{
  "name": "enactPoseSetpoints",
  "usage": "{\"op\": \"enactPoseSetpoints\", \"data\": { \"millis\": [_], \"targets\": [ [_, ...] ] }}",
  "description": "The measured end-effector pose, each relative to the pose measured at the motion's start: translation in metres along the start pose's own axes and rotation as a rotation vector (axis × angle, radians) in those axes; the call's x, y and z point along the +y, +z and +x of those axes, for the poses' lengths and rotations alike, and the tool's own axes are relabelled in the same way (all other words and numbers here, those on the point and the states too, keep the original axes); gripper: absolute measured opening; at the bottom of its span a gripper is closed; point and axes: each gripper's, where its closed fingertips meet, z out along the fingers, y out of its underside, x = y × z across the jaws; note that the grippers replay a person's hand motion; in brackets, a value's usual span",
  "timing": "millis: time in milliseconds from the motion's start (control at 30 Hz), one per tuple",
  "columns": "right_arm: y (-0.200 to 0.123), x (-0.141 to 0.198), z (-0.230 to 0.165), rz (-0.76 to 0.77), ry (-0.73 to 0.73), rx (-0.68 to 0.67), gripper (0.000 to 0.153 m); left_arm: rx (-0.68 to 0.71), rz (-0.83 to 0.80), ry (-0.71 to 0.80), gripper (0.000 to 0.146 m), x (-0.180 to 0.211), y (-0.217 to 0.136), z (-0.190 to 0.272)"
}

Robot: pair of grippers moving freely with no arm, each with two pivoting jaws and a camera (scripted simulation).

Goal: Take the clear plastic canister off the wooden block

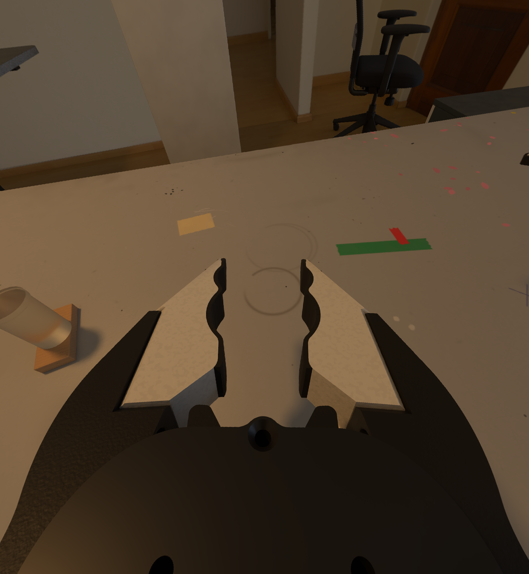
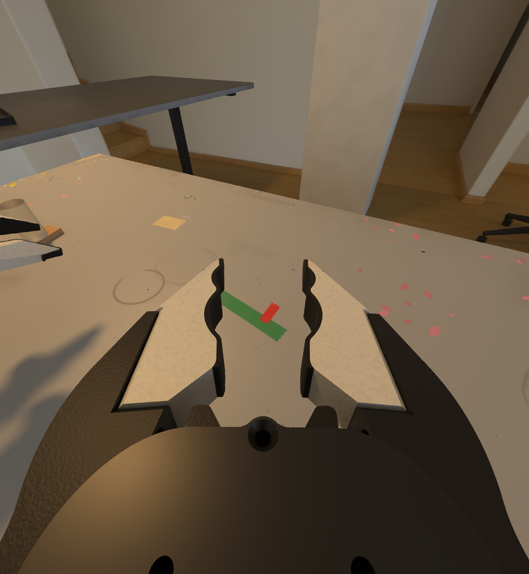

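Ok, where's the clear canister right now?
The clear canister stands on the wooden block at the far left of the left wrist view, well left of the open left gripper and the yellow tape patch.

Am looking at office-type room doubling as test space. Black swivel chair (image 1: 384, 68) standing on wood floor (image 1: 257, 90) beyond table (image 1: 319, 186). Dark desk (image 2: 107, 99) on black leg sitting behind. Pale walls, square column (image 2: 359, 102), brown door (image 1: 480, 46). Tabletop showing green tape (image 1: 381, 247), red tape (image 1: 399, 236), paint flecks, ring marks.
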Motion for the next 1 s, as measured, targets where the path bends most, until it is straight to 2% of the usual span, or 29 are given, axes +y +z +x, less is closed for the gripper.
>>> {"op": "enactPoseSetpoints", "data": {
  "millis": [167, 267, 400, 500, 567, 633, 733, 867, 1000],
  "targets": [
    [0.004, 0.002, -0.003, -0.014, -0.008, -0.015, 0.050, 0.014, 0.004, 0.002, 0.047, -0.003, -0.004, 0.001],
    [0.006, 0.004, -0.004, -0.025, 0.009, -0.029, 0.050, 0.031, -0.050, 0.061, 0.050, -0.009, -0.013, -0.006],
    [0.009, 0.007, -0.003, -0.048, 0.028, -0.050, 0.051, -0.025, -0.227, 0.148, 0.058, -0.040, -0.045, -0.056],
    [0.008, 0.006, -0.001, -0.051, 0.041, -0.061, 0.051, -0.067, -0.392, 0.106, 0.059, -0.065, -0.058, -0.104],
    [0.008, 0.003, 0.002, -0.047, 0.049, -0.064, 0.051, -0.134, -0.505, 0.086, 0.054, -0.070, -0.055, -0.139],
    [0.007, 0.000, 0.006, -0.040, 0.064, -0.069, 0.051, -0.172, -0.674, 0.029, 0.052, -0.060, -0.048, -0.167],
    [0.007, -0.004, 0.011, -0.031, 0.092, -0.085, 0.051, -0.145, -0.884, -0.147, 0.053, -0.034, -0.033, -0.186],
    [0.007, -0.009, 0.013, -0.022, 0.109, -0.105, 0.051, -0.161, -1.026, -0.275, 0.048, -0.007, -0.015, -0.195],
    [0.006, -0.012, 0.012, -0.017, 0.122, -0.122, 0.050, -0.185, -1.087, -0.347, 0.046, 0.011, -0.008, -0.196]
  ]
}}
